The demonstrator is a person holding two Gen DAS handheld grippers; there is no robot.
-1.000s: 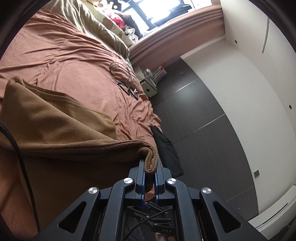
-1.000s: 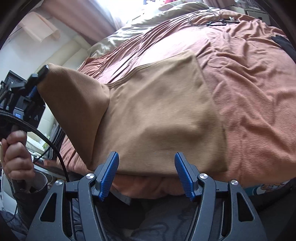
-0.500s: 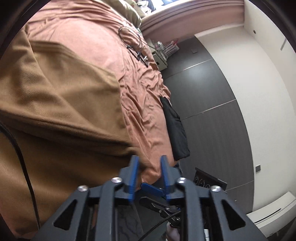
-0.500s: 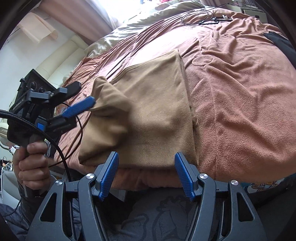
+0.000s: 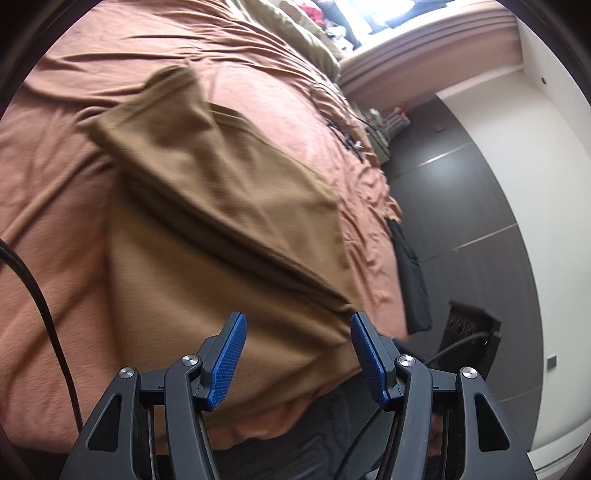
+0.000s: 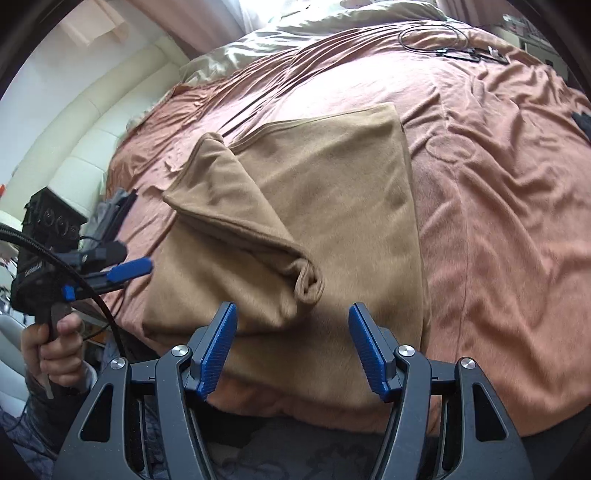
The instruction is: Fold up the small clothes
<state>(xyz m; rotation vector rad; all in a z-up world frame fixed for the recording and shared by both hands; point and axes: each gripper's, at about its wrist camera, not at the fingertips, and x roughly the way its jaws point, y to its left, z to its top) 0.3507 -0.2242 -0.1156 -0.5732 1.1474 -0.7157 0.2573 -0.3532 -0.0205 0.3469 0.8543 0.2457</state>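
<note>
A tan fleece garment [image 6: 332, 192] lies on the bed, its left part folded diagonally across the rest, ending in a rolled corner [image 6: 308, 282]. In the left wrist view the same tan garment [image 5: 221, 206] fills the middle. My left gripper [image 5: 297, 354] hovers above its near edge; the jaws are opening and hold nothing. From the right wrist view the left gripper [image 6: 125, 271] sits off the garment's left edge, gripped by a hand [image 6: 55, 343]. My right gripper [image 6: 293, 343] stands open over the garment's near edge, empty.
The bed is covered by a rust-pink sheet [image 6: 498, 184]. A black cable with small parts [image 6: 450, 46] lies at the far side. A dark cloth [image 5: 410, 269] hangs off the bed's right edge. A beige duvet [image 6: 295, 33] is bunched at the head.
The left gripper let go of the garment corner and opened, dropping lower. The lifted flap now lies folded across the garment. The right gripper stayed open and shifted slightly.
</note>
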